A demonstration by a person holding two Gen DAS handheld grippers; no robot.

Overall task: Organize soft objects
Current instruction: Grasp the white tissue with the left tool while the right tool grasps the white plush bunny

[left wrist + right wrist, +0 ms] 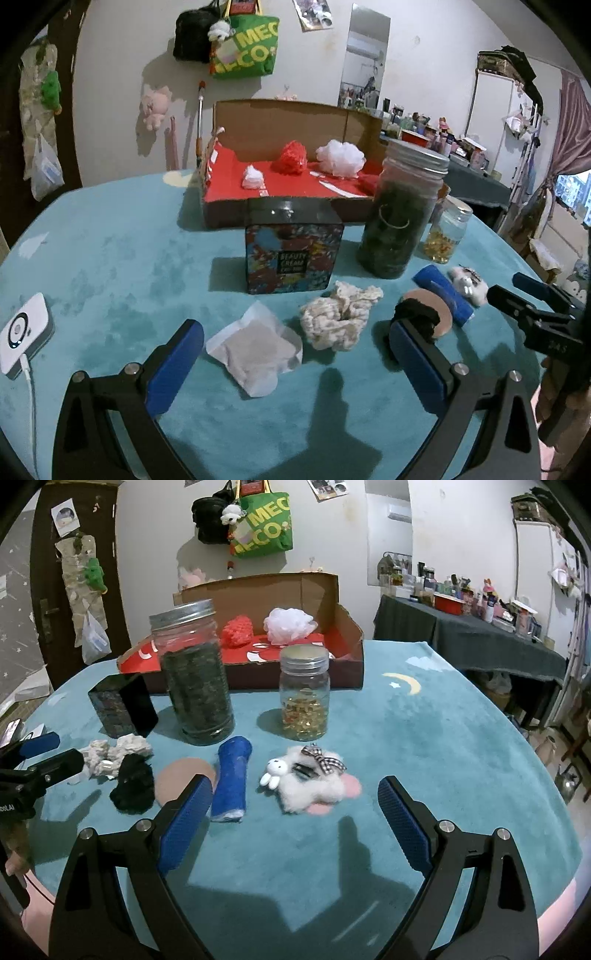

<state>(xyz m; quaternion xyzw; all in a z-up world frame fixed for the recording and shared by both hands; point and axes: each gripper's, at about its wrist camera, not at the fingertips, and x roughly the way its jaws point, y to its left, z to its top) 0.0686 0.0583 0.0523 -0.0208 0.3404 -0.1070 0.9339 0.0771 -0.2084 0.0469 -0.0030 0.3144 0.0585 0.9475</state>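
Soft objects lie in a loose row toward the near edge of the teal table (110, 240): a flat white packet (253, 350), a cream scrunchie (338, 317), a black scrunchie (133, 784), a blue roll (232, 775) and a fluffy white plush clip (314, 779). A red pouf (292, 157), white pouf (340, 157) and small white wad (253, 178) already sit in the cardboard box (295, 122) at the far edge, so sorting looks partly done. The left gripper (295, 345) hangs wide and empty over the packet and cream scrunchie; the right gripper (295, 808) is wide and empty before the plush clip. Next likely comes lowering, pinching one item, and lifting it past the jars.
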